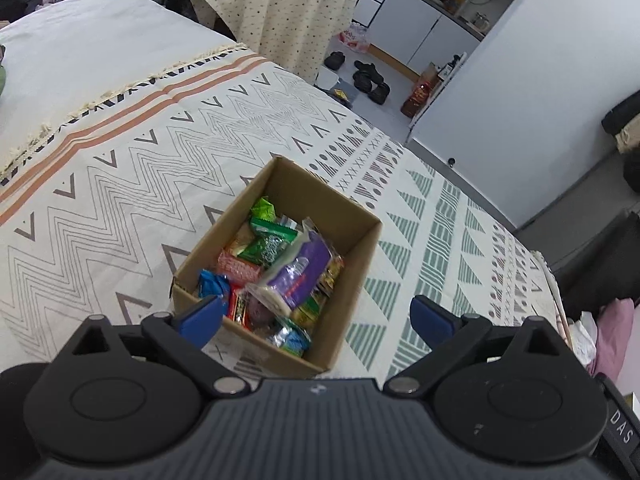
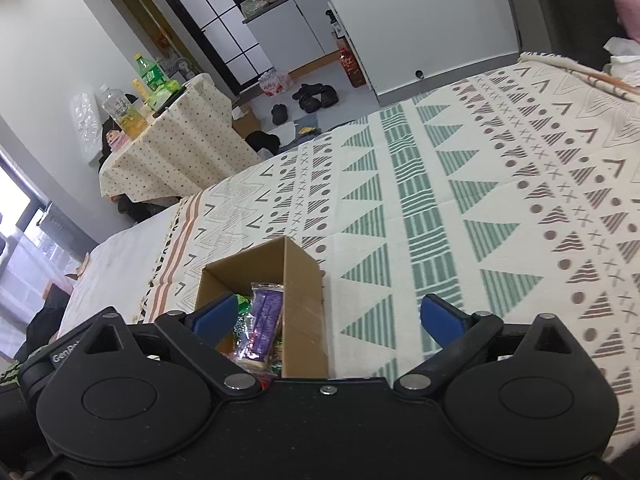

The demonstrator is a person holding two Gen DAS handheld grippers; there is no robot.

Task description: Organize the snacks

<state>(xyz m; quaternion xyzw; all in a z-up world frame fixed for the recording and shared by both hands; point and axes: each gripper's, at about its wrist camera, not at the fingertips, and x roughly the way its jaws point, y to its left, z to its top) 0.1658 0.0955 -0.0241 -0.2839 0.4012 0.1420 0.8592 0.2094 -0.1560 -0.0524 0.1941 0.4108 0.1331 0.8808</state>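
Note:
An open cardboard box (image 1: pixel 352 236) sits on the patterned bedspread (image 1: pixel 160 152) and holds several wrapped snacks: a purple packet (image 1: pixel 298 276) on top, green packets (image 1: pixel 266 240), a blue one (image 1: pixel 212 282) and a pink one (image 1: pixel 236 266). My left gripper (image 1: pixel 316 318) is open and empty, just above the box's near edge. In the right wrist view the box (image 2: pixel 302 292) lies low left with the purple packet (image 2: pixel 266 316) showing. My right gripper (image 2: pixel 326 316) is open and empty, above the box's right wall.
A small table with a dotted cloth (image 2: pixel 180 148) carries bottles (image 2: pixel 120 110) beyond the bed's far edge. Shoes (image 1: pixel 370 80) and a red container (image 1: pixel 418 98) lie on the floor by a white cabinet (image 1: pixel 520 92). Pink cloth (image 1: pixel 612 340) lies at the bed's right side.

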